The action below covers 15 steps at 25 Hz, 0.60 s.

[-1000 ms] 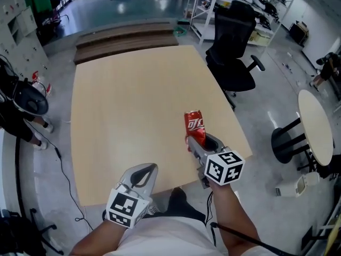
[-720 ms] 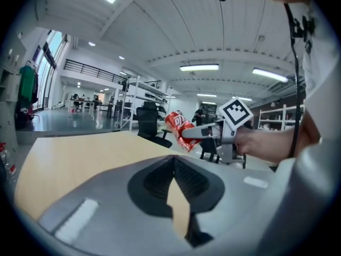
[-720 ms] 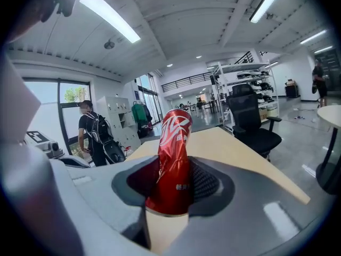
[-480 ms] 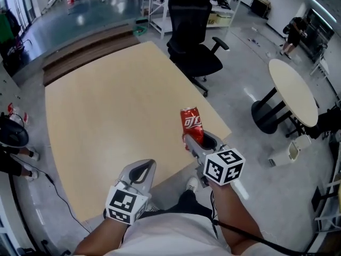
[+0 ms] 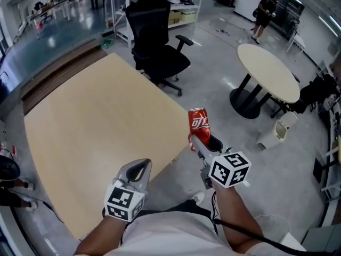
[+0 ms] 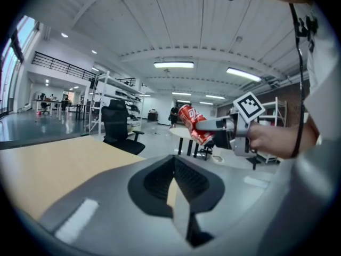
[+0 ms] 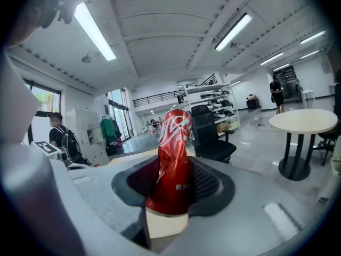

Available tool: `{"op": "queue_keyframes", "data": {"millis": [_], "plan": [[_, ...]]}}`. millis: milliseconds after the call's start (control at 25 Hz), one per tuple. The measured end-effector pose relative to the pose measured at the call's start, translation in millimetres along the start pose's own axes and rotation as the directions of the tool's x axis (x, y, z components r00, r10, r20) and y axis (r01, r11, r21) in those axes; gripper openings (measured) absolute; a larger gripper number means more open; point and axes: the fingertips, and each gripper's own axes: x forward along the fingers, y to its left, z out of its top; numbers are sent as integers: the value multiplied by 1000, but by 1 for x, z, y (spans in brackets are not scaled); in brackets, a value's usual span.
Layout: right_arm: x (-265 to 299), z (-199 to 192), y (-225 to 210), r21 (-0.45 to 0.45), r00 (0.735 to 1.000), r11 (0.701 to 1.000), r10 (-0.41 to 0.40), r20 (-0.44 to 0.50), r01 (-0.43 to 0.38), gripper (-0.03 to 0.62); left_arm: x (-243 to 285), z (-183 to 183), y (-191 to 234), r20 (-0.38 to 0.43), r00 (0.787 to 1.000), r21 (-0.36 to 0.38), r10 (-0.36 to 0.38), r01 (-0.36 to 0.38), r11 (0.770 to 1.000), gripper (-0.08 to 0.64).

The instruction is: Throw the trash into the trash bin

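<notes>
A crushed red drink can [image 5: 199, 124] stands upright between the jaws of my right gripper [image 5: 198, 143], which is shut on its lower half. The can hangs over the grey floor just past the edge of the wooden table [image 5: 96, 132]. In the right gripper view the can [image 7: 173, 159] fills the gap between the jaws. My left gripper [image 5: 137, 172] hangs low at the left over the table's near corner, shut with nothing in it. The left gripper view shows the can [image 6: 193, 124] held out ahead to the right. A small white trash bin [image 5: 274, 134] stands on the floor beside a round table [image 5: 266, 71].
A black office chair [image 5: 154, 31] stands at the wooden table's far side. The round table's black legs [image 5: 248, 97] rise close to the bin. Shelving lines the back wall, and a person [image 5: 262, 12] stands far off. Open grey floor lies between me and the bin.
The view has swung to the right. Both grippers, with the can still gripped, have moved off the wooden table toward the round table and the white bin.
</notes>
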Motion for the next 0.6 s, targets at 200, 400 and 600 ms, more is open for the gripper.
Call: {"op": "queue_keyframes", "data": {"millis": [200,400,600], "plan": [[-40,3,-59,30,994,994,-104,24,104,160,41,21,-26,20,997,26,-76,76,997,8],[-80,9,-97,63,982,981,-184,47,181,160,72,37,-68,6,987,59,-161,161,985,8],[-122,6,-131,95,960,960,-270,71,263,160,102,35,-120,-23,962,94,-274,275,957,8]]}}
